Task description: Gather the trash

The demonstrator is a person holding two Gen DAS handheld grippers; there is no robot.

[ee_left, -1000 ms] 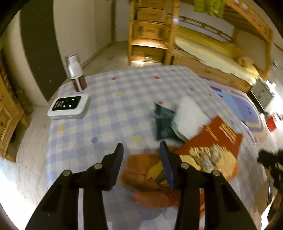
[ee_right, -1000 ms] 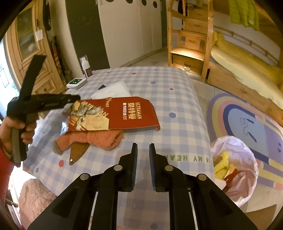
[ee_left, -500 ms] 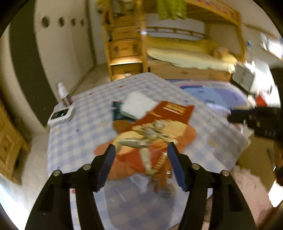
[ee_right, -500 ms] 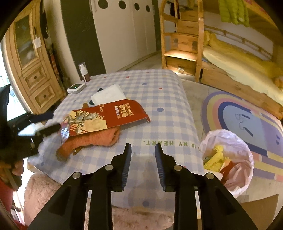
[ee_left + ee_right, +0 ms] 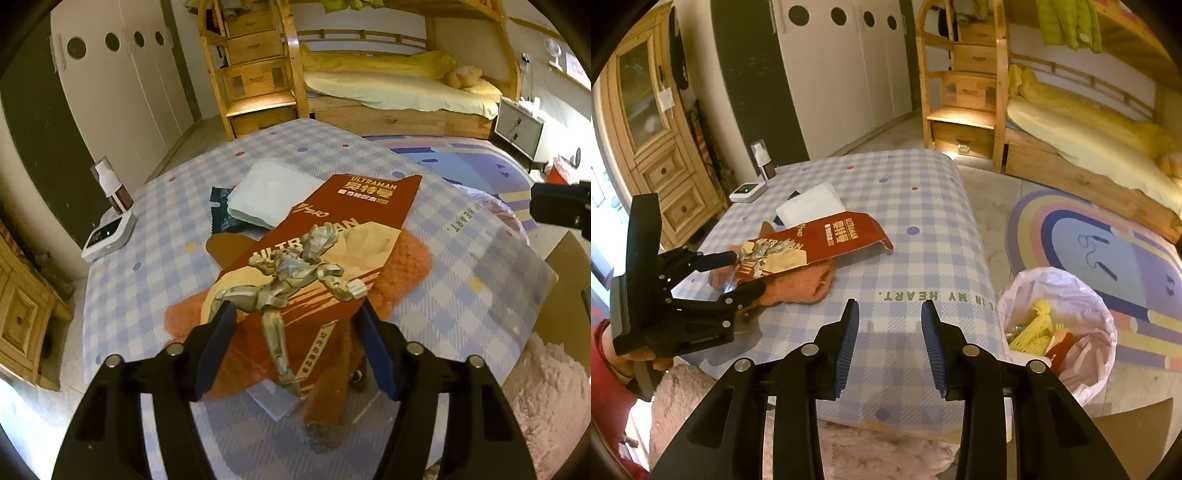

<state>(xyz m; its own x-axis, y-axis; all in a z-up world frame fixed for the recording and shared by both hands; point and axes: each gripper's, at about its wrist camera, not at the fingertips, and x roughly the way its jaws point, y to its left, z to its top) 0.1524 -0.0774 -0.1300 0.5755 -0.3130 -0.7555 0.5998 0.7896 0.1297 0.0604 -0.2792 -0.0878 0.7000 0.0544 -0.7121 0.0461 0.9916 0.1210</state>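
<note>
A long red Ultraman package point(image 5: 332, 229) point(image 5: 842, 232) lies on an orange knitted cloth point(image 5: 406, 258) point(image 5: 801, 284) on the checked table point(image 5: 923, 206). My left gripper point(image 5: 293, 332) point(image 5: 748, 271) straddles the package's near end. Its jaws are closing with that end between them, and I see no firm press. My right gripper point(image 5: 889, 310) hovers over the table's front edge. Its jaws are opening and hold nothing. A white packet point(image 5: 269, 192) point(image 5: 812, 206) and a dark blue wrapper point(image 5: 221, 218) lie behind the package.
A bin with a pale bag point(image 5: 1082, 295) stands on the floor right of the table, with yellow scraps inside. A white device point(image 5: 110, 236) and a spray bottle point(image 5: 114, 188) sit at the far left corner. Pink fluffy rug point(image 5: 546, 387) and a cardboard box point(image 5: 565, 295) lie nearby.
My left gripper swung round to the package's near end and its jaws spread wider. My right gripper's jaws went from nearly shut to clearly apart and it drew back slightly.
</note>
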